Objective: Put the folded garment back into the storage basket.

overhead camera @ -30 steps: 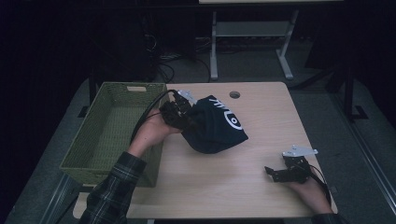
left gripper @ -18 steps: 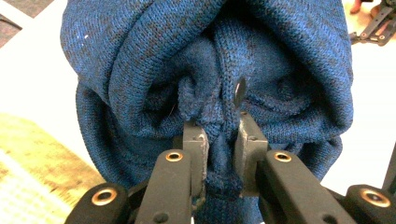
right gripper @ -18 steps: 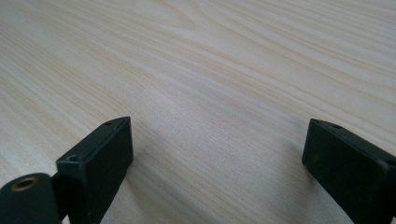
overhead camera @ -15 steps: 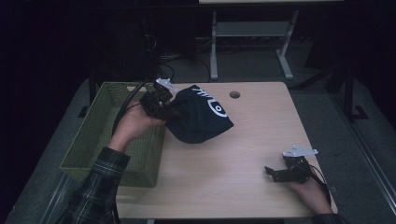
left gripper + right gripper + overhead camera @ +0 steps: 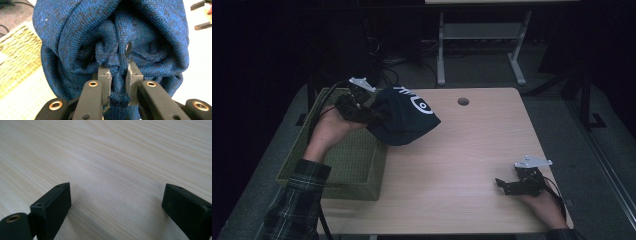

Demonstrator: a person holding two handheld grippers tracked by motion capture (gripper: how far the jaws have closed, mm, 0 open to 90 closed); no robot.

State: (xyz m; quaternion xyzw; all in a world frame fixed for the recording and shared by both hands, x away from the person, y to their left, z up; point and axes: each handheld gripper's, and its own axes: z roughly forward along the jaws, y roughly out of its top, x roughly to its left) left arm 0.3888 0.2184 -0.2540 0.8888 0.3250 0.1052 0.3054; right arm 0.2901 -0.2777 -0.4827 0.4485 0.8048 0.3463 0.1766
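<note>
I have the left gripper point(image 5: 362, 107) clamped on a bunched fold of the dark blue knitted garment point(image 5: 404, 120); in the left gripper view the two metal pads point(image 5: 104, 80) pinch a thick wad of the knit point(image 5: 112, 47) between them, and the rest of the cloth balloons out above and around the jaws. From the high view the garment hangs off that gripper in a rounded bundle, white print point(image 5: 414, 102) facing up, lifted clear of the wooden table point(image 5: 472, 150); it sits over the table's left edge, right at the near-right rim of the green woven basket point(image 5: 347, 165), partly overlapping that rim. My left hand point(image 5: 329, 132) reaches across the basket, plaid sleeve point(image 5: 297, 200) below it.

The right gripper point(image 5: 517, 184) rests low at the table's near right corner, well apart from the garment; its jaws stand wide apart with nothing between them; the right gripper view looks along the bare pale wood grain point(image 5: 112, 165), with one black jaw at each lower corner. The right hand point(image 5: 544, 207) sits behind it at the table edge, and the grey plate point(image 5: 532, 162) shows on top of the gripper.

A round hole point(image 5: 463, 101) shows in the tabletop near the far edge, to the right of the bundle.
</note>
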